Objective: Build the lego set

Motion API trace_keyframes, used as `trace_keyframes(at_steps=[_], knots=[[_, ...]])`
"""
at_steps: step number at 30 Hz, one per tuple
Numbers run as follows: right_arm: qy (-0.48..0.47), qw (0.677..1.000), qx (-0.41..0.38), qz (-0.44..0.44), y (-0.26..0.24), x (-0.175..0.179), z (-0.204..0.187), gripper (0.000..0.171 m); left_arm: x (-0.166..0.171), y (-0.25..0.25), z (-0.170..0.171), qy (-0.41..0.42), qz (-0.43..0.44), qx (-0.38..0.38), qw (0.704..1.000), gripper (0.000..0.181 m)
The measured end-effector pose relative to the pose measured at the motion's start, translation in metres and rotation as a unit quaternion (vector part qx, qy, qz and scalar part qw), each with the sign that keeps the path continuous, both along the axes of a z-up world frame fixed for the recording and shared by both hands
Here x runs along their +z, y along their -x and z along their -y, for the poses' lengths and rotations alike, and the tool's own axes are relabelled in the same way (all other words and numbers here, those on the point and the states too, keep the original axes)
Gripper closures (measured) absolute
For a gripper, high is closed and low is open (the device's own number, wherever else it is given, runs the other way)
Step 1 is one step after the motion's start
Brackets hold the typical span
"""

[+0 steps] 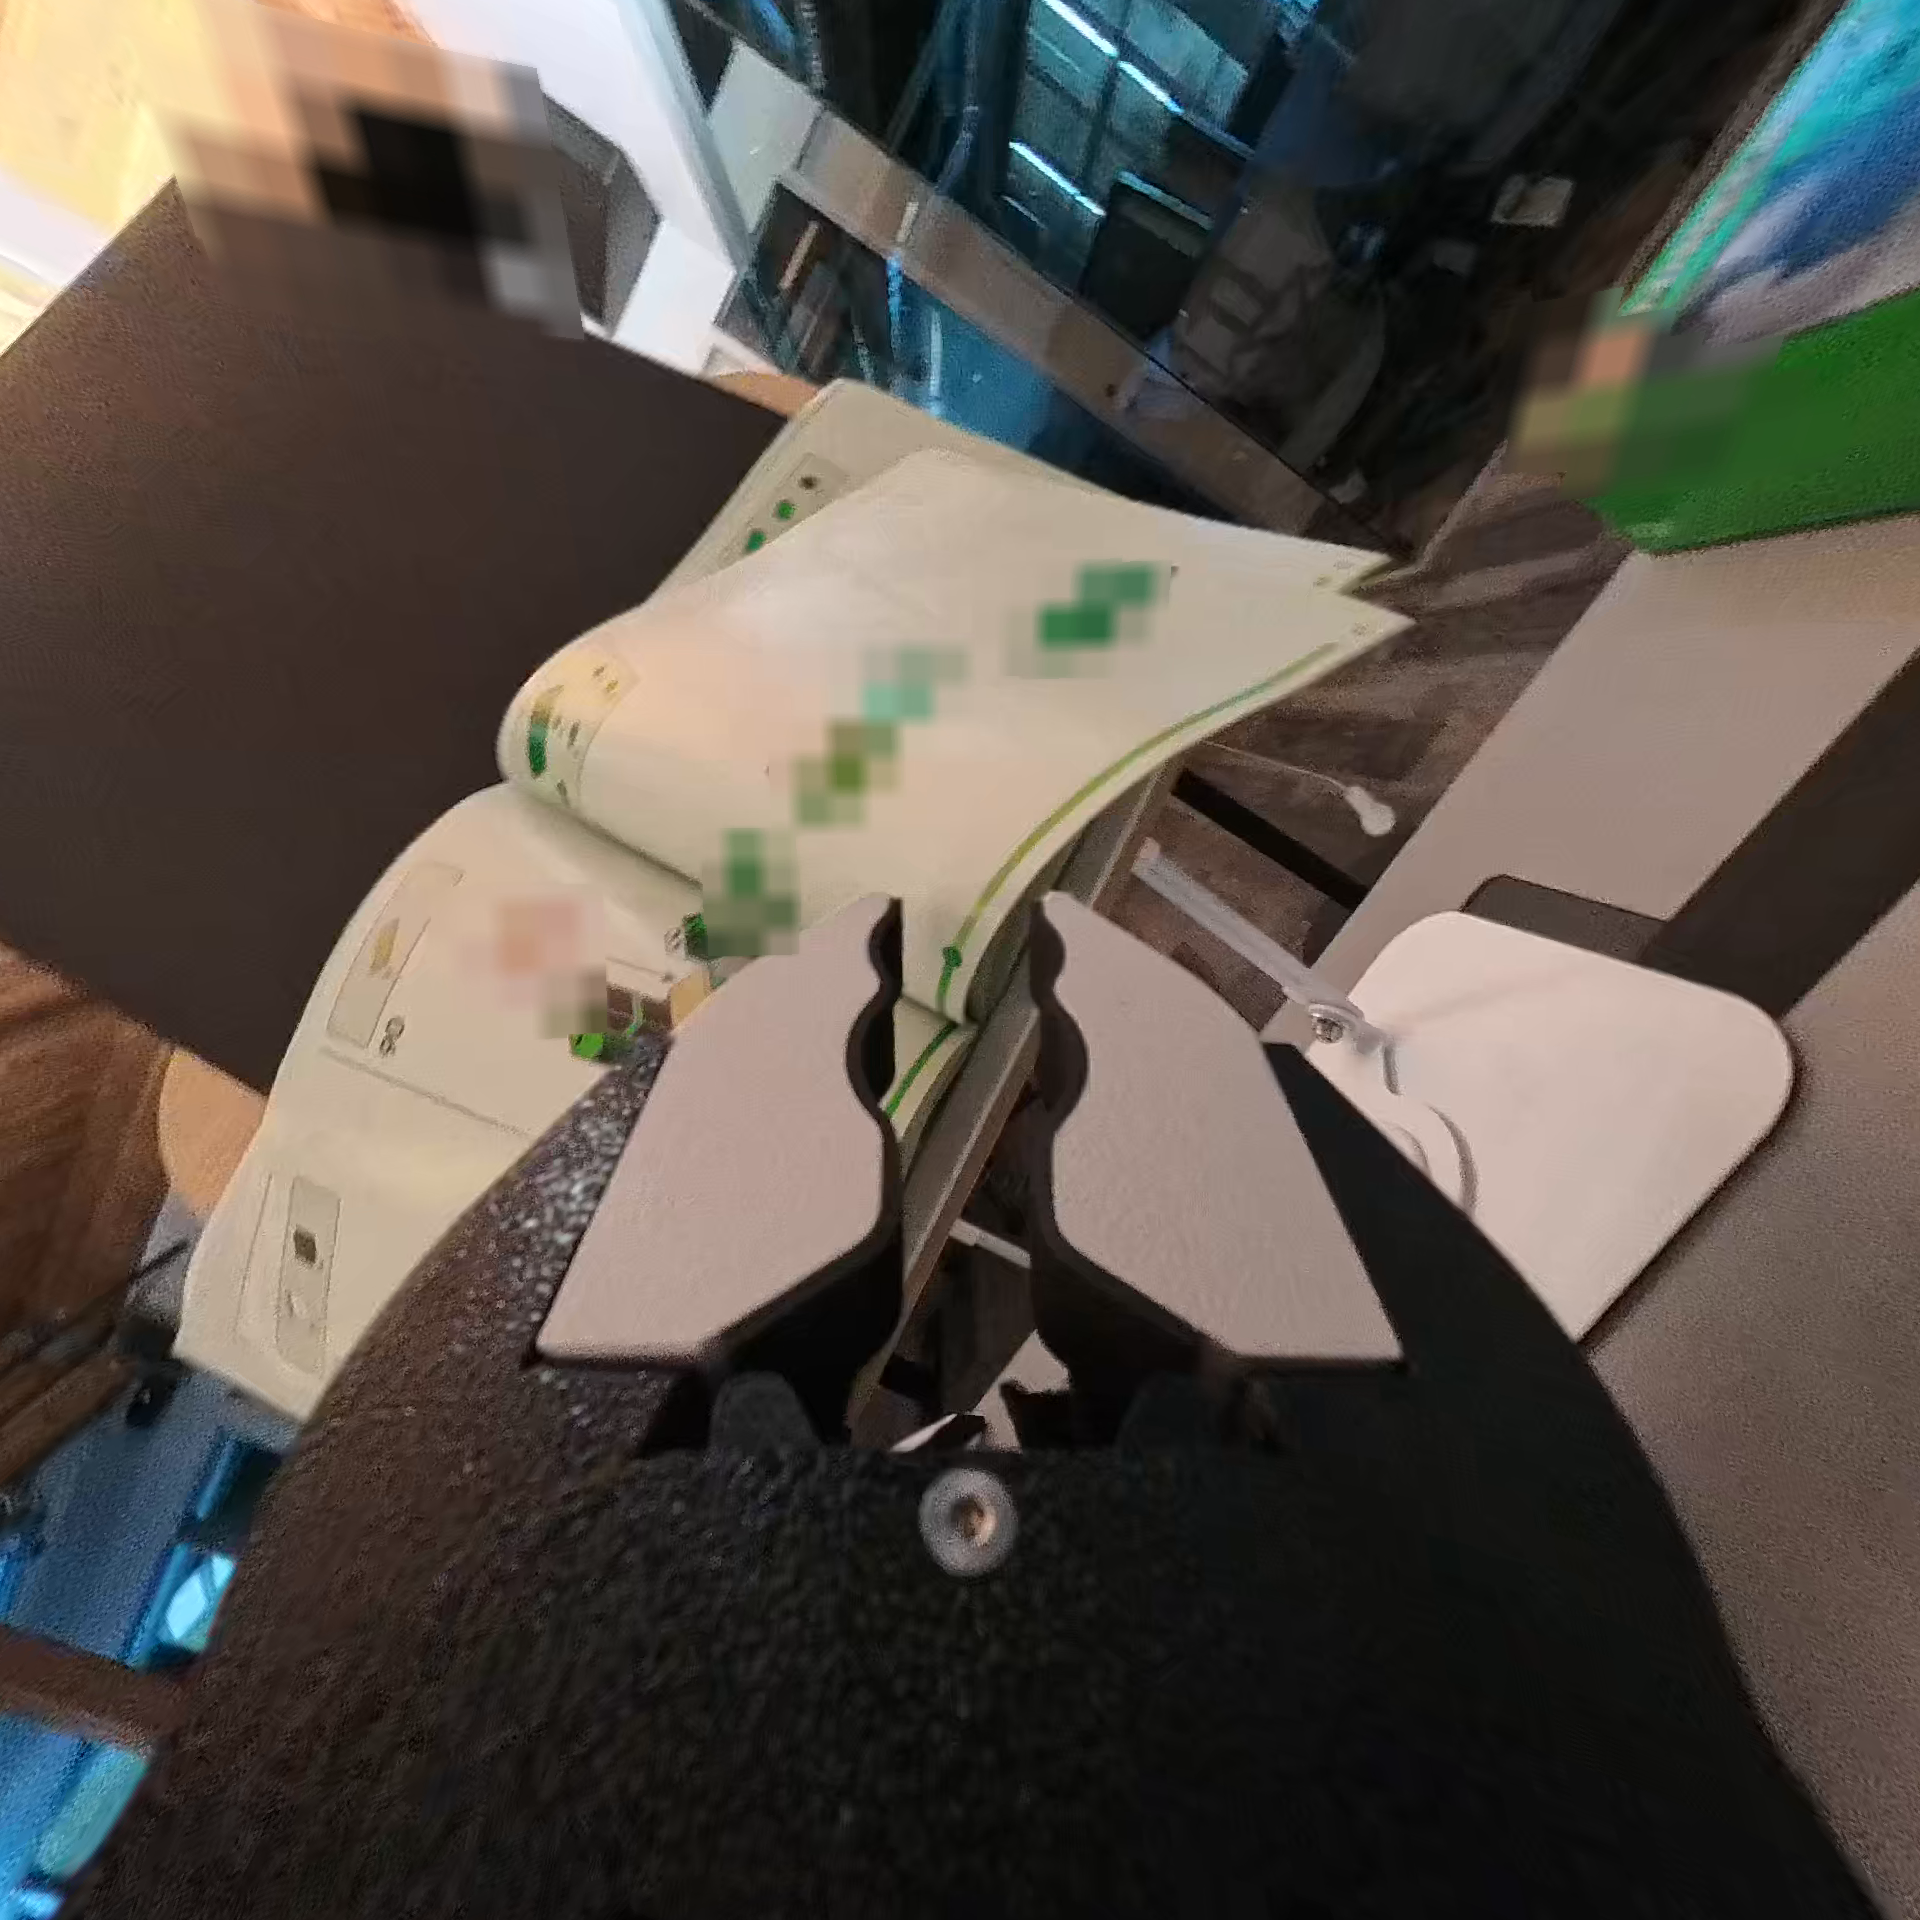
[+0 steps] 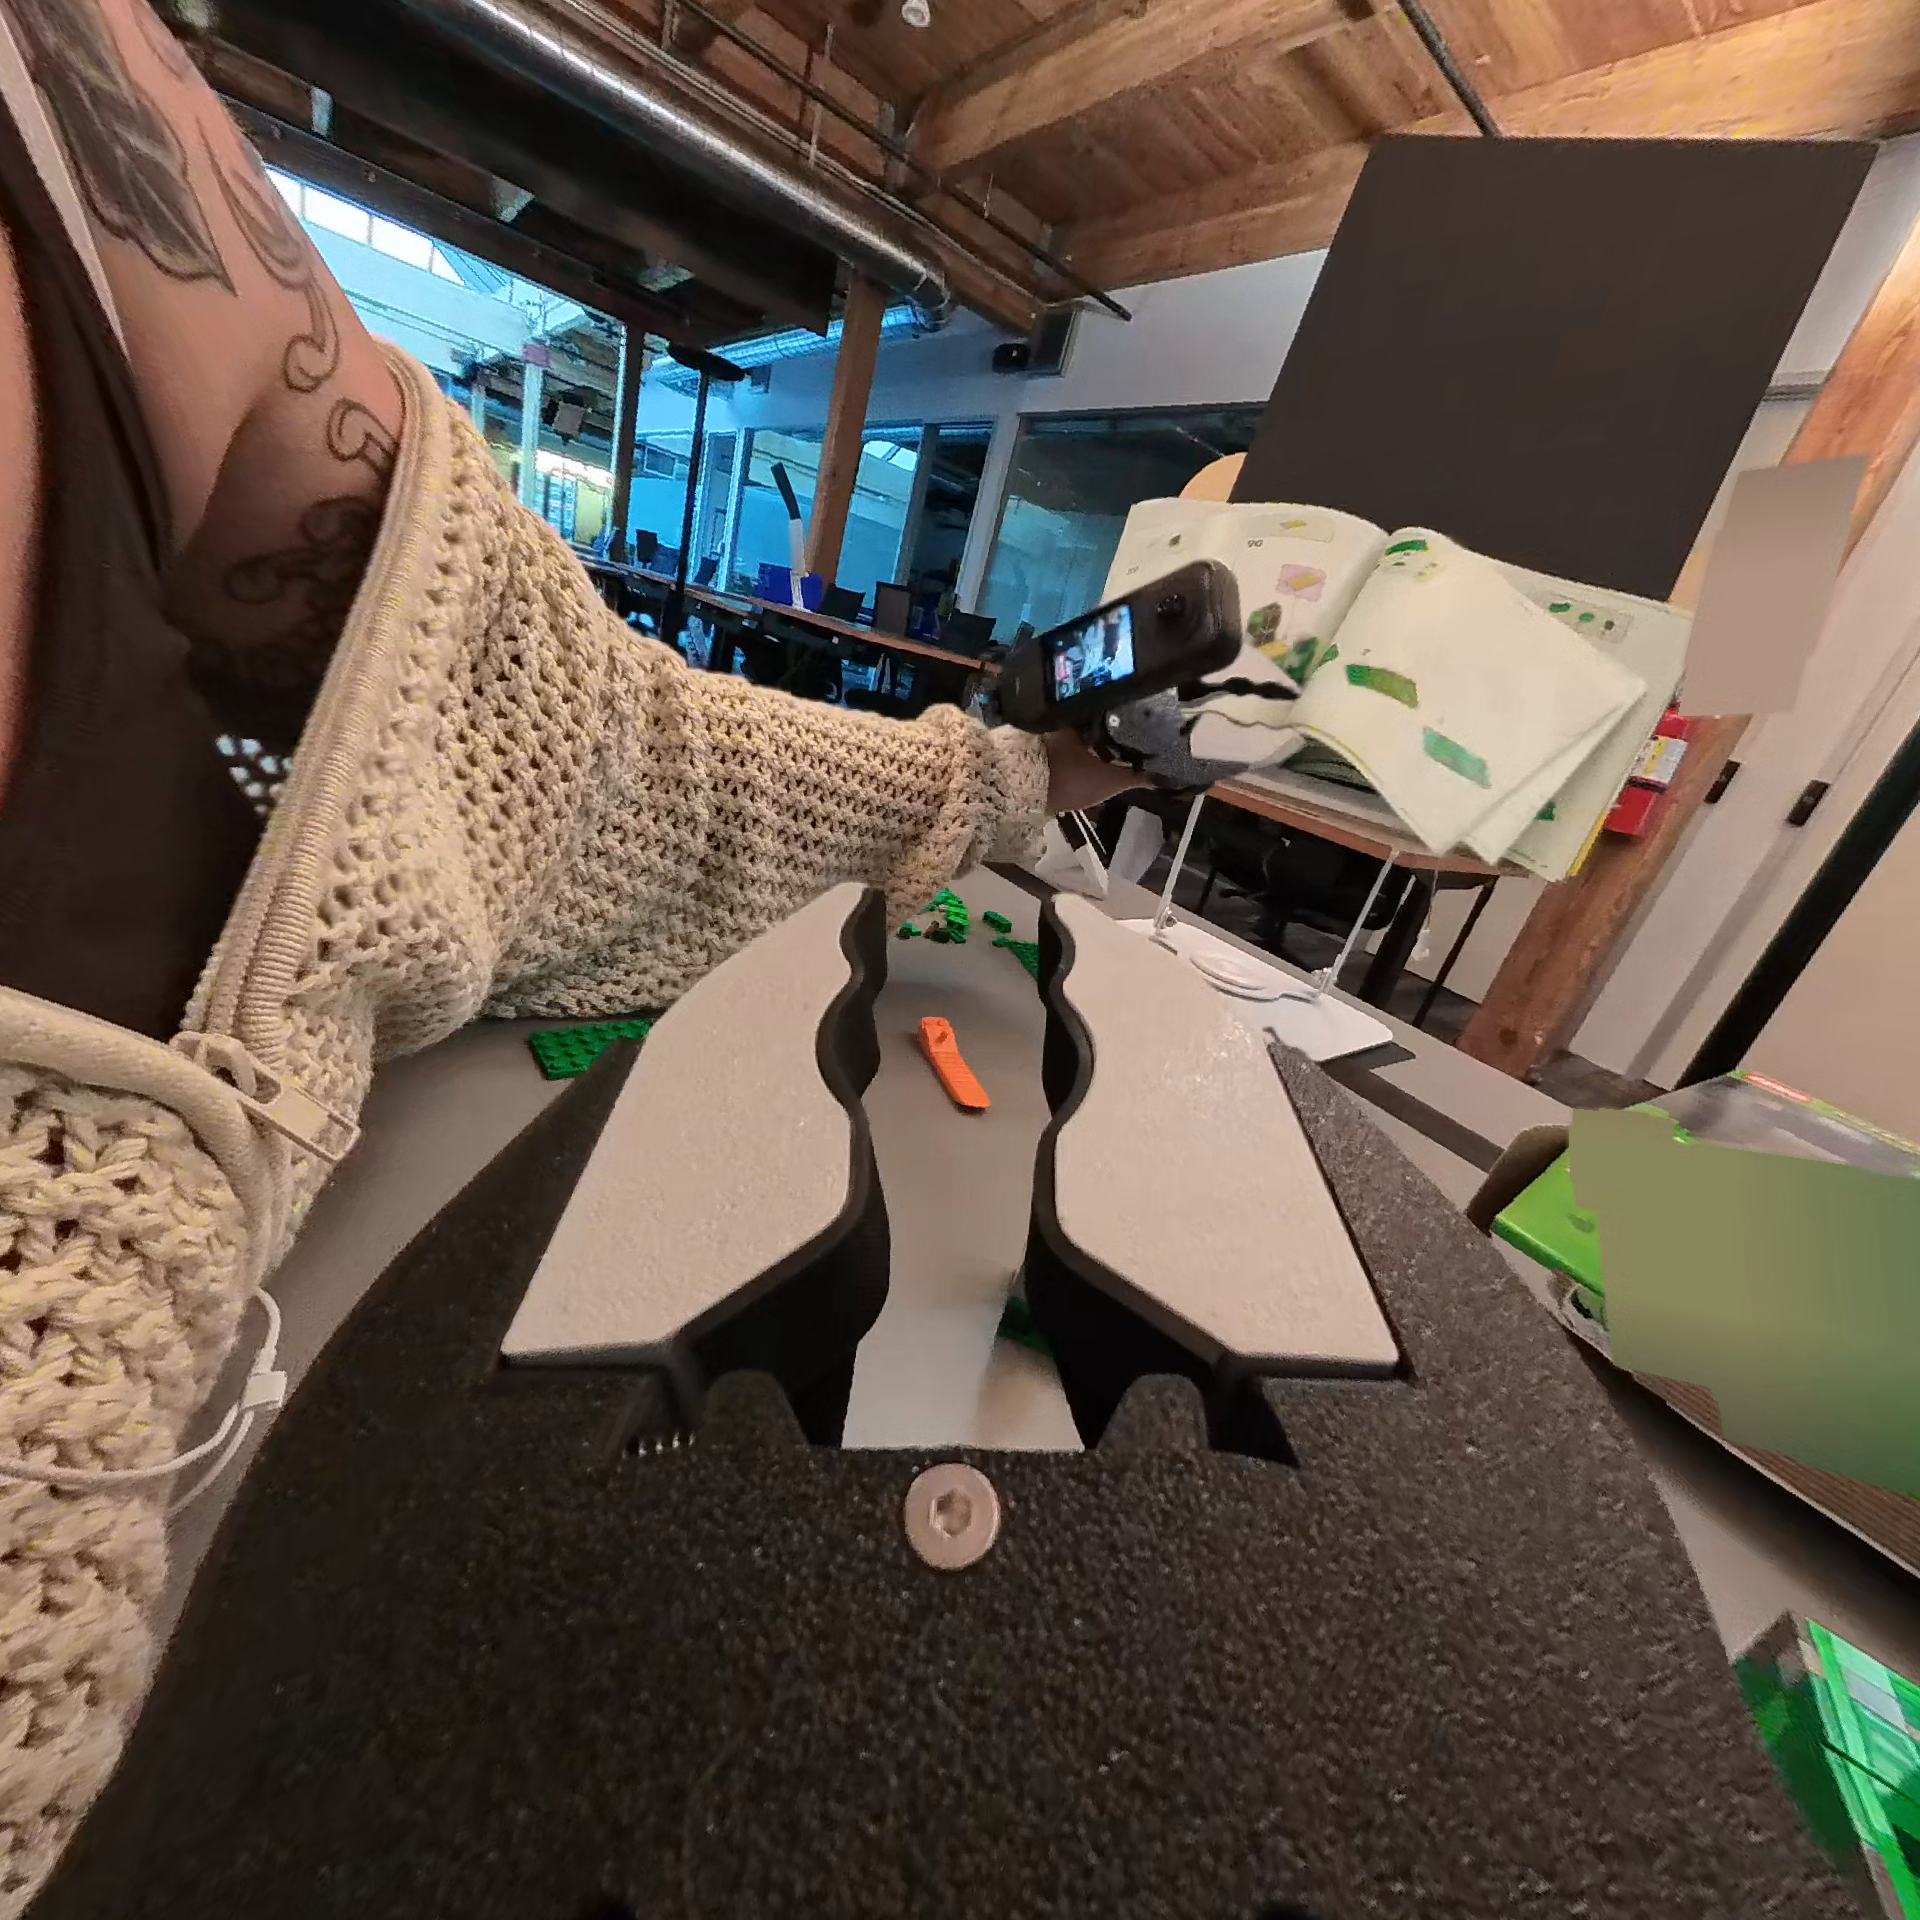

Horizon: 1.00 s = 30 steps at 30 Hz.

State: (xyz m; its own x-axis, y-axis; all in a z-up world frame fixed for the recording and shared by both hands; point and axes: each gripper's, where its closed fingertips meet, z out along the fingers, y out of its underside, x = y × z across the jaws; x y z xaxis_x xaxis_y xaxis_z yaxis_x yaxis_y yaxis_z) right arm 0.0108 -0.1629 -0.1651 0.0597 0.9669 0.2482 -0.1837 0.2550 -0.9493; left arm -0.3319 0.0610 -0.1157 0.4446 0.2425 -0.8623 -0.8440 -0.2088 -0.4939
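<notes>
1. The left gripper [image 1: 961,997] is pinching the booklet's [image 1: 831,707] pages up at 12 o'clock.
2. The right gripper [image 2: 961,966] is sitting apart, holding nothing.
3. Green bricks [image 2: 951,920] and an orange tool [image 2: 953,1062] are lying on the table [image 2: 416,1143] at 12 o'clock.

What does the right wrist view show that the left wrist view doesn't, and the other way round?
Only the right wrist view shows the orange brick separator, green plate, loose green pieces on the table, and the right gripper, jaws apart, empty. Only the left wrist view shows the left gripper close up, jaws around the page edges. Both show the instruction booklet on its white stand.
</notes>
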Motion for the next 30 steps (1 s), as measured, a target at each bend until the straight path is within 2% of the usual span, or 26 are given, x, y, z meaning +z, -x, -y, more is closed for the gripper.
trace_keyframes(at_steps=[4, 7, 11, 16, 19, 21, 27, 30], knots=[[0.003, 1.0, -0.002, 0.001, 0.001, -0.001, -0.001, 0.143, -0.004, -0.024, -0.012, 0.045, -0.062, -0.005, 0.997, 0.138], [0.006, 1.0, -0.002, 0.0, 0.001, -0.001, -0.002, 0.143, -0.014, -0.056, -0.029, 0.091, -0.169, -0.018, 0.981, 0.147], [0.01, 1.0, 0.001, 0.004, 0.002, -0.002, -0.001, 0.144, -0.033, -0.072, -0.068, 0.16, -0.285, 0.022, 0.945, 0.152], [0.014, 1.0, 0.004, 0.016, 0.005, -0.007, -0.001, 0.144, -0.048, -0.054, -0.113, 0.222, -0.273, 0.068, 0.934, 0.158], [0.017, 1.0, 0.007, 0.02, 0.007, -0.009, -0.001, 0.144, -0.054, -0.039, -0.129, 0.249, -0.278, 0.105, 0.922, 0.149], [0.019, 1.0, 0.01, 0.022, 0.007, -0.01, 0.0, 0.144, -0.054, -0.035, -0.137, 0.248, -0.293, 0.105, 0.917, 0.149], [0.016, 0.999, 0.009, 0.026, 0.008, -0.011, 0.0, 0.144, -0.048, -0.022, -0.144, 0.251, -0.282, 0.129, 0.917, 0.16], [0.017, 0.999, 0.008, 0.026, 0.008, -0.011, 0.0, 0.144, -0.044, -0.022, -0.139, 0.237, -0.273, 0.115, 0.925, 0.181]])
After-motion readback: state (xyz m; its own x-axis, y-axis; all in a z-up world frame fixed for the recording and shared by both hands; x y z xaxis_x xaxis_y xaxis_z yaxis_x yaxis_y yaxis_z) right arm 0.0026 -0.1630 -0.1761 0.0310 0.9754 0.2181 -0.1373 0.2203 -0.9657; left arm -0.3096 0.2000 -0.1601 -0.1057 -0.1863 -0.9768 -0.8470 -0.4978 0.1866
